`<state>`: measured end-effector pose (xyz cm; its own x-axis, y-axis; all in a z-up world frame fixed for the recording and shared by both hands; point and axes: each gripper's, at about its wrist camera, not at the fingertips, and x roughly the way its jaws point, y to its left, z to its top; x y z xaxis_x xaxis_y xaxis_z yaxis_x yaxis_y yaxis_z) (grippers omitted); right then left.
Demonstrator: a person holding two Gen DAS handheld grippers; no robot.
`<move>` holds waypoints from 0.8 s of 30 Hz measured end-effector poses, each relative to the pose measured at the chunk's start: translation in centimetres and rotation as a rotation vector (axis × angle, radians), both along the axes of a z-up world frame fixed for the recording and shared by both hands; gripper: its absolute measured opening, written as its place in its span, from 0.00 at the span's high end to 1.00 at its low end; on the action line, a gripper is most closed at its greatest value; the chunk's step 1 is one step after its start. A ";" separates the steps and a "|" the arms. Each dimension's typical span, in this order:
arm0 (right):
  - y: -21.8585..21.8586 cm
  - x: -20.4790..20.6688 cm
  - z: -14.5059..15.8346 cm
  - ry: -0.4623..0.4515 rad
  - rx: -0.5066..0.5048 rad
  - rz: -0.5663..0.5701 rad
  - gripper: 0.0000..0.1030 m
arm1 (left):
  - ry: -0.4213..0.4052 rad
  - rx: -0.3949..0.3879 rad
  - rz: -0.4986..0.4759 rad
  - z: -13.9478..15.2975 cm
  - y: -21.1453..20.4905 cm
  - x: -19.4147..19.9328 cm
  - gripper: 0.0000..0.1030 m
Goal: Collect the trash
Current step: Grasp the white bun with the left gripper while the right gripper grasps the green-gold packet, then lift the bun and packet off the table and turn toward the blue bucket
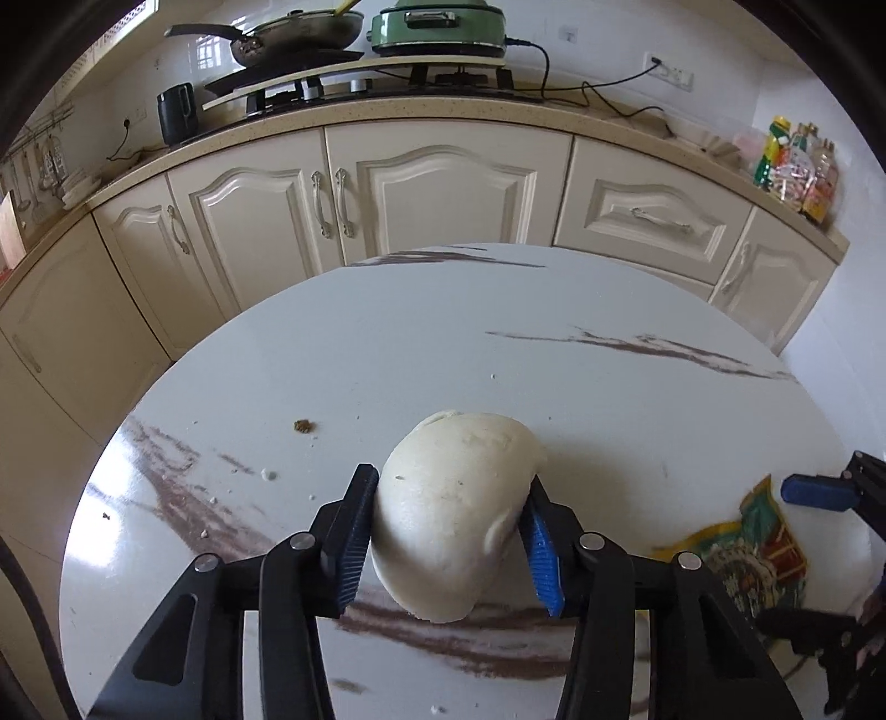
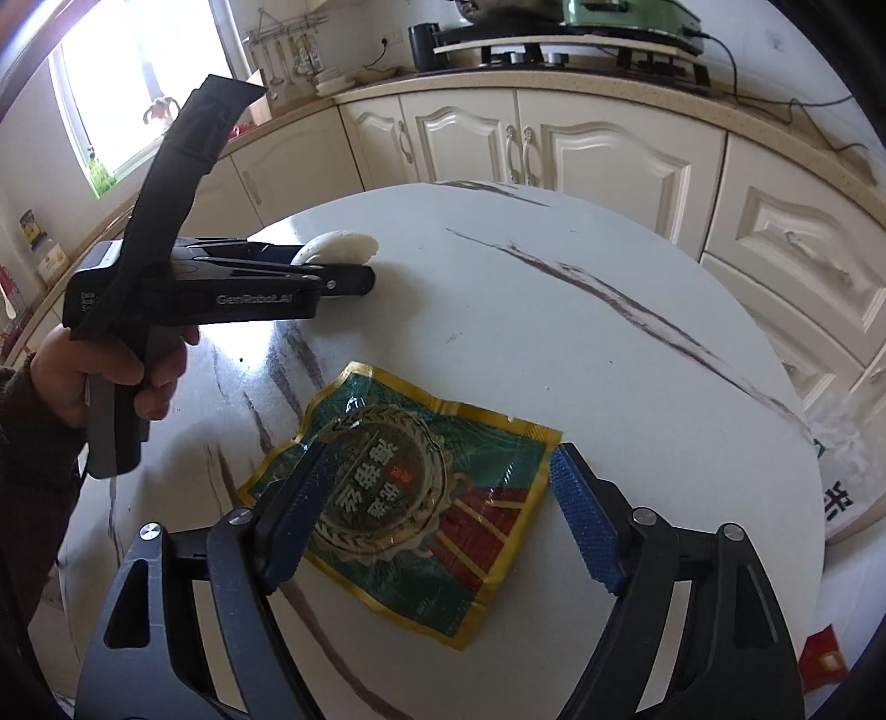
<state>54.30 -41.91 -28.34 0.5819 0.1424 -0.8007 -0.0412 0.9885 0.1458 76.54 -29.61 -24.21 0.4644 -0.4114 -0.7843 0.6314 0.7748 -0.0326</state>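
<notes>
Bun (image 1: 459, 515) sitting between the blue pads of the left gripper (image 1: 451, 540), both pads pressing into its white sides, one pad denting the dough on the right. Resting on the round marble-look table (image 1: 387, 354) while being squeezed, lower edge meeting the brown veining. Gripping it firmly, then, that left gripper, angled down toward the tabletop.

Looking across from the right wrist view: left gripper reaching out over the table, a hand (image 2: 105, 376) in a dark sleeve wrapped around the handle, bun peeking out white at the fingertips, toward the table's far left side.

Hovering over the snack wrapper (image 2: 410, 498) now, the right gripper (image 2: 443, 526), jaws spread wide, not clamping anything. Lying flat on the table, that green, red and gold wrapper, crinkled and empty-looking, one pad over its left part, the other pad just off its right edge. Hard to tell whether either pad is touching the foil.

Sitting well apart, bun and wrapper, the wrapper near the table's front edge.

Scattered on the table near the bun: a small brown crumb (image 1: 303, 426) and white specks. Standing behind, cream cabinets (image 1: 443, 188) under a counter, with a frying pan (image 1: 299, 36) and a green cooker (image 1: 437, 25) up on the hob.
</notes>
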 end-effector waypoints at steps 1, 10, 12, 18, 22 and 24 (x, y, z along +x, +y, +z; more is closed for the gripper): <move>0.0 -0.3 0.1 0.001 0.003 -0.001 0.23 | 0.002 -0.006 -0.003 0.1 0.4 -0.4 0.56; -3.2 -1.1 0.0 0.005 0.145 -0.105 0.20 | -0.046 -0.037 -0.028 1.6 3.8 -8.6 0.56; -2.9 -1.0 0.0 0.009 0.156 -0.115 0.20 | -0.016 -0.052 -0.035 1.0 3.9 -10.2 0.56; -2.0 -1.7 -0.2 0.019 0.253 -0.163 0.20 | 0.035 -0.086 -0.060 -0.6 1.4 -12.7 0.56; -1.8 -2.3 -0.5 0.017 0.333 -0.206 0.20 | 0.055 -0.071 -0.068 -1.4 0.0 -13.0 0.56; -1.9 -2.7 -0.7 0.016 0.369 -0.223 0.20 | 0.079 -0.063 -0.071 -1.7 -0.7 -11.6 0.56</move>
<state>51.63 -43.78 -29.04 0.6187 0.2927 -0.7290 0.1731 0.8544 0.4899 64.94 -30.27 -25.86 0.3705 -0.4906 -0.7887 0.6778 0.7234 -0.1316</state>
